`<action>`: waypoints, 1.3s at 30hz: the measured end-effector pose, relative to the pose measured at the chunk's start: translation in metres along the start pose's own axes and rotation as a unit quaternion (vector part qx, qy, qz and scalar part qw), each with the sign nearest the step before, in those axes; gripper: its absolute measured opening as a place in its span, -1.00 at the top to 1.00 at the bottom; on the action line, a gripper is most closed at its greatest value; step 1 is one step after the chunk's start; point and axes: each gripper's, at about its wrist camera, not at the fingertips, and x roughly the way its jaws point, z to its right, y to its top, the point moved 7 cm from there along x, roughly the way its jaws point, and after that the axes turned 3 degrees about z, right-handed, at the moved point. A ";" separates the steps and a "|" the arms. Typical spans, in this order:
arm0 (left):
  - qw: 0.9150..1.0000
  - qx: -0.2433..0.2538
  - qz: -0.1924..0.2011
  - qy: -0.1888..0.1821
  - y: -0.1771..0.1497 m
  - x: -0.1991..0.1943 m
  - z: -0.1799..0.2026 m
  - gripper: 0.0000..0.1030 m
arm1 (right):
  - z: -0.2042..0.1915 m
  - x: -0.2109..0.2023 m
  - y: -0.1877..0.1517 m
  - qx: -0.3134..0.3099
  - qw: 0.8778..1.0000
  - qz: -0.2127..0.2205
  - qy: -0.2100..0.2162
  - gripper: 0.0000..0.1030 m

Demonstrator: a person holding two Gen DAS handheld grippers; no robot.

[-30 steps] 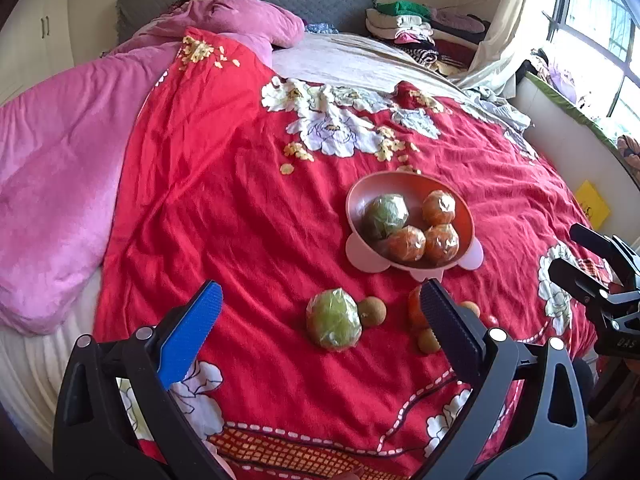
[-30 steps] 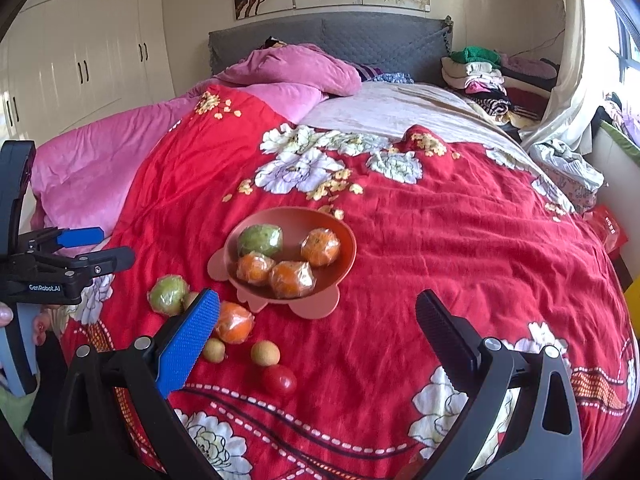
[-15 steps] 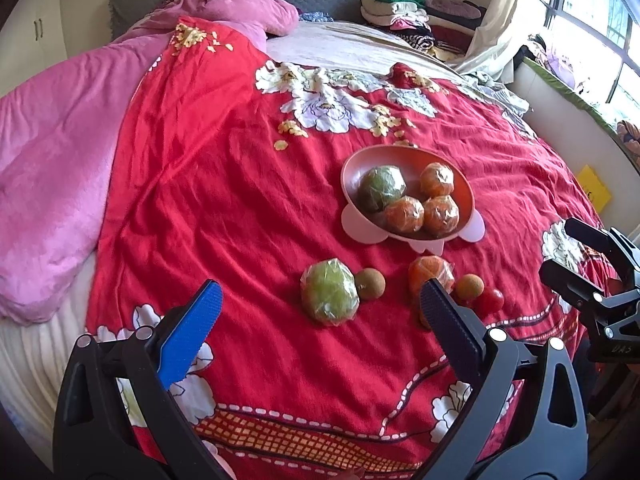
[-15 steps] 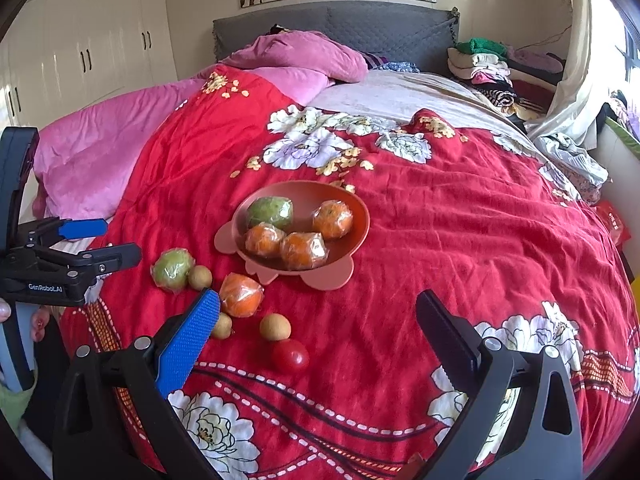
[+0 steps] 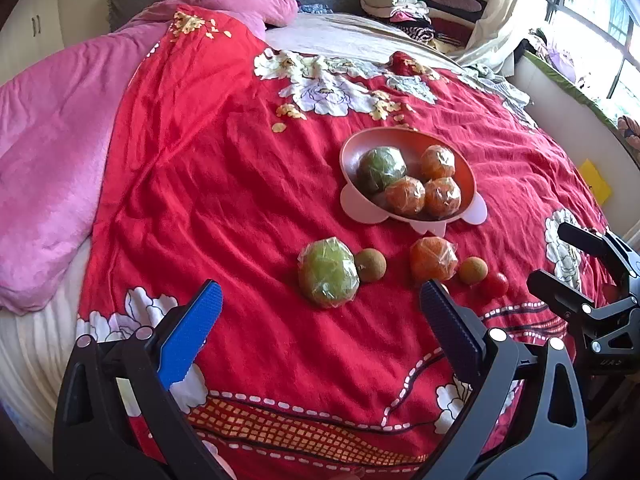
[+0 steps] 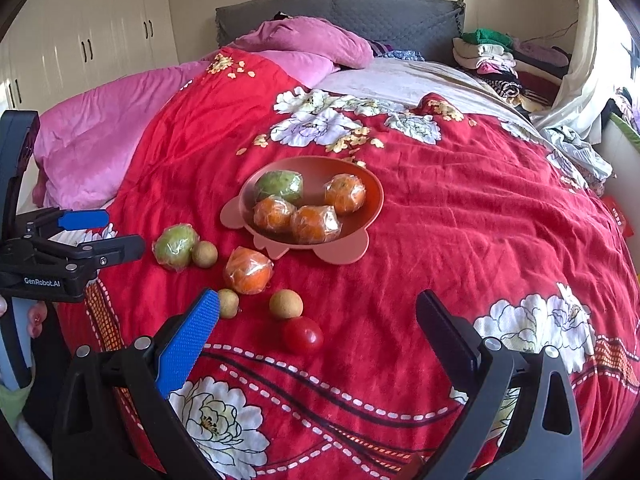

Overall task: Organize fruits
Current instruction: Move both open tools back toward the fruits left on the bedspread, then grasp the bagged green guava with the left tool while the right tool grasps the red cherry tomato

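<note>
Both grippers hang empty over the red bedspread [image 6: 460, 216], fruit lying loose near the pink bowl [image 6: 370, 184].

The left gripper [image 5: 320, 300] and right gripper [image 6: 318, 300] have jaws spread wide. The bowl holds one green and three orange wrapped fruits. On the near side lie a wrapped green fruit [image 5: 328, 272], a wrapped orange [image 6: 248, 270], three small brown fruits and a tomato [image 6: 303, 335].

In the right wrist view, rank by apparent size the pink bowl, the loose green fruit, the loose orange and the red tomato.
1. Pink bowl, clearly largest.
2. Loose orange and loose green fruit: look alike in size, and the orange lies nearer the camera, so no ranking.
3. Red tomato, smallest despite being nearest.
</note>
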 end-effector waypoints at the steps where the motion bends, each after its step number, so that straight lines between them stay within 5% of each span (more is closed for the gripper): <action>1: 1.000 0.001 -0.001 -0.001 -0.001 0.001 0.000 -0.81 | -0.001 0.001 -0.001 -0.001 1.000 -0.001 0.000 -0.91; 16: 1.000 0.010 -0.027 -0.001 -0.018 0.018 0.004 -0.81 | -0.003 0.021 -0.026 -0.015 0.999 -0.036 0.008 -0.84; 29: 1.000 0.002 -0.025 -0.006 -0.015 0.032 -0.003 -0.69 | -0.002 0.047 -0.037 -0.007 0.998 -0.064 0.028 0.22; 39: 0.999 0.002 -0.028 -0.014 -0.007 0.046 -0.002 -0.24 | -0.004 0.046 -0.040 -0.006 0.997 -0.065 0.049 0.48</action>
